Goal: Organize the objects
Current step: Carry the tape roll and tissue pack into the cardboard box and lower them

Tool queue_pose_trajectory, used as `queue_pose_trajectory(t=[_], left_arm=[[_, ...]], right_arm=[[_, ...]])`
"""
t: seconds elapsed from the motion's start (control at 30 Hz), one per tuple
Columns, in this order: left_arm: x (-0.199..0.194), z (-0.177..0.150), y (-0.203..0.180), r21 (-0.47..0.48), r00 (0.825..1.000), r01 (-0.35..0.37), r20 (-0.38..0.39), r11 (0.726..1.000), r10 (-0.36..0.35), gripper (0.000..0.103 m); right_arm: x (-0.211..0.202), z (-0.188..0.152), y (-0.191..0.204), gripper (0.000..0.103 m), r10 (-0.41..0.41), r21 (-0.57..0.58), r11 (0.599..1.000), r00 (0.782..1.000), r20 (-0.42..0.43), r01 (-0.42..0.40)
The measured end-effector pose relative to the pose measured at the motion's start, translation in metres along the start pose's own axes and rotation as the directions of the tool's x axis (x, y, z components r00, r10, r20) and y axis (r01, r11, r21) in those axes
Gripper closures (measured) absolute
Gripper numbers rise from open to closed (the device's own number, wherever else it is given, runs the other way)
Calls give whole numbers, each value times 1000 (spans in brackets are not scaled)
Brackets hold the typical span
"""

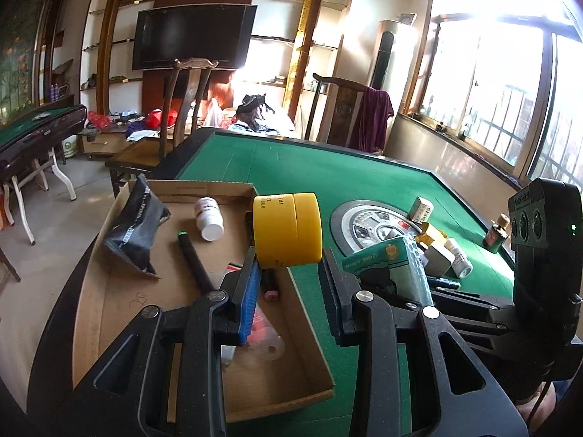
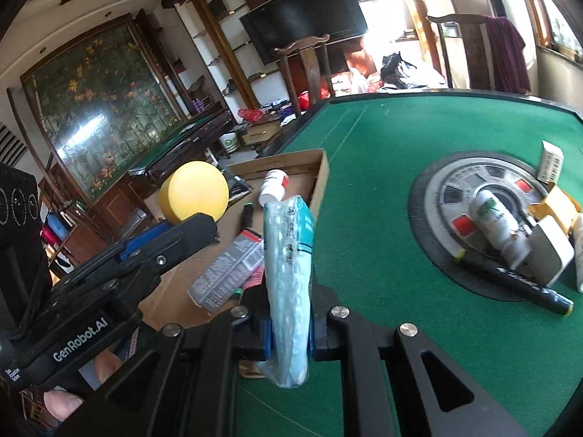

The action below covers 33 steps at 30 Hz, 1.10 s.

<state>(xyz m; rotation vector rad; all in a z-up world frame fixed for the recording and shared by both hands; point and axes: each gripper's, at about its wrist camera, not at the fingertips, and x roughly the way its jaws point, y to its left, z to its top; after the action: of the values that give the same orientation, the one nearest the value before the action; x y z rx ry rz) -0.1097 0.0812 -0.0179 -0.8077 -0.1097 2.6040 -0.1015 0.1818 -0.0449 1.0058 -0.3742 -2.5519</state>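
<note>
Left gripper (image 1: 291, 266) is clamped narrowly on the yellow jar (image 1: 288, 229), carried above the cardboard tray (image 1: 109, 291) at its 3 o'clock rim, evidently for deposit. Right gripper (image 2: 289, 327) is fully closed on the teal packet (image 2: 289, 273), held upright over the green table (image 2: 382, 145), tray at 10 o'clock.

A box (image 1: 109, 291) sits at the left edge of the table (image 1: 309, 174). In it lie a pouch (image 1: 135, 225) at the left, a bottle (image 1: 208, 218) toward the back, a pen (image 1: 195, 262) between them, and a carton (image 2: 226, 273) nearer the front. A jar (image 1: 288, 229) sits between the left gripper's (image 1: 291, 273) fingers, above the box's right wall. Just right of it, the right gripper (image 2: 289, 331) holds a packet (image 2: 289, 273). Right of both, the table's centre dial (image 2: 470, 196) carries a tube (image 2: 499, 225), a marker (image 2: 517, 280) before it, and small boxes (image 2: 550, 164) behind.
</note>
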Motion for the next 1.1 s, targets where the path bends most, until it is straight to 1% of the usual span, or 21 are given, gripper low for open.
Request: queue_pose_trajectory(t=[0.17,0.3,0.47,0.73,1.1], left_arm=[[-12,-10,31,-59,999,-39,6,998,39,72],[-19,-20,49,-80,996,-84,4,993,84,72],[-20,-30,68,-104,993,-114,-18,988,113,72],[-15,-35,74,-117,990,-139,-37,983,136,72],[-2,-37,77,-118,982,-177,-88,977,167,72]], right_arm=[[15,-6,24,92,24,-39,999,999,-34,-25],[25,-8,38,92,42,-57,997,997,-58,-46],[36,-13,51,92,61,-77,995,994,-88,-68],[49,-21,65,92,62,-99,992,991,-118,-74],[65,-24,65,92,51,-90,994,987,-150,-66]])
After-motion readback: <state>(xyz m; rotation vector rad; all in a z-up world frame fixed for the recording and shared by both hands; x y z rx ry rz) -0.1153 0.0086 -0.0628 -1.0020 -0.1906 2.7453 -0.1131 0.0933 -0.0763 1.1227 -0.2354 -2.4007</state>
